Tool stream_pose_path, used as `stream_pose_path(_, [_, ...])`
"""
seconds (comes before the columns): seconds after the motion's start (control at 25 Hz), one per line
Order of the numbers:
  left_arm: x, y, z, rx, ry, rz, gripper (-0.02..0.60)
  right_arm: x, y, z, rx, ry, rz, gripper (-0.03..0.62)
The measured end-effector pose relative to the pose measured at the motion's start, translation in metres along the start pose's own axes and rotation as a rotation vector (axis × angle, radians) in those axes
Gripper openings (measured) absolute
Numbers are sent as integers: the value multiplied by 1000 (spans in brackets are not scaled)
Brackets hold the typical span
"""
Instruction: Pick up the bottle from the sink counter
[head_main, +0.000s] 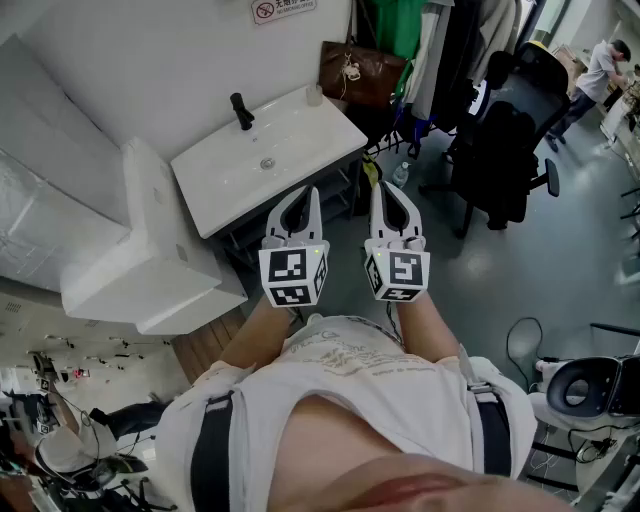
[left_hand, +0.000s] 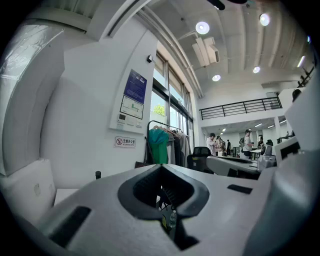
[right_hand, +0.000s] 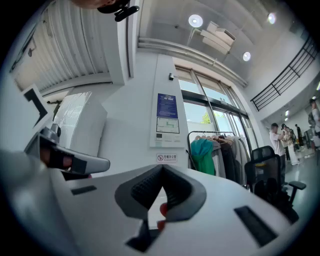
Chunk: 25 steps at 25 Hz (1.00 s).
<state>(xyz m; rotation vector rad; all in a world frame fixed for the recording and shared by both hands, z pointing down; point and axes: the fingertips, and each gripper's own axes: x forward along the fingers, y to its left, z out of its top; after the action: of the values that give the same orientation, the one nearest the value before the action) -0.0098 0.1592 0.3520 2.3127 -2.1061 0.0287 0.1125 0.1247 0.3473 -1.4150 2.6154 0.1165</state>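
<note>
A white sink counter (head_main: 300, 135) with a black tap (head_main: 241, 110) stands against the wall ahead of me. A small pale bottle (head_main: 314, 95) stands on its far right corner. Both grippers hang side by side in front of the counter's near edge, well short of the bottle. My left gripper (head_main: 312, 192) has its jaws together with nothing between them, and so does my right gripper (head_main: 379, 186). In the left gripper view the left gripper (left_hand: 161, 168) points level past the counter. In the right gripper view the right gripper (right_hand: 162, 169) points at the wall.
A large white wrapped block (head_main: 140, 255) leans left of the sink. A brown bag (head_main: 362, 70) and a clothes rack (left_hand: 162, 142) stand behind it. A clear bottle (head_main: 400, 174) sits on the floor. A black office chair (head_main: 500, 140) is to the right, with a person (head_main: 600, 70) beyond.
</note>
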Motion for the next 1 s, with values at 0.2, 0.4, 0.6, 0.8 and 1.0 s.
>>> stream_pose_path(0.2, [-6,-1,-1,-4,0,-2,20,-4,5,1,12,2,4,23])
stream_pose_path(0.4, [-9,-2,-5,-13,11,-6,20,-9,11,0,48,2,23,23])
stream_pose_path(0.6, [-7,0,-10,-24,25,-14,20,-9,15,-9,47,35,25,23])
stream_pose_path(0.8, [-6,11,-9,-27,19,-12,20,3,28,-9,66,46,47,23])
stream_pose_path(1.0, [-3,25,-6,-38,9,-10,20,13,45,-7,50,43,64,23])
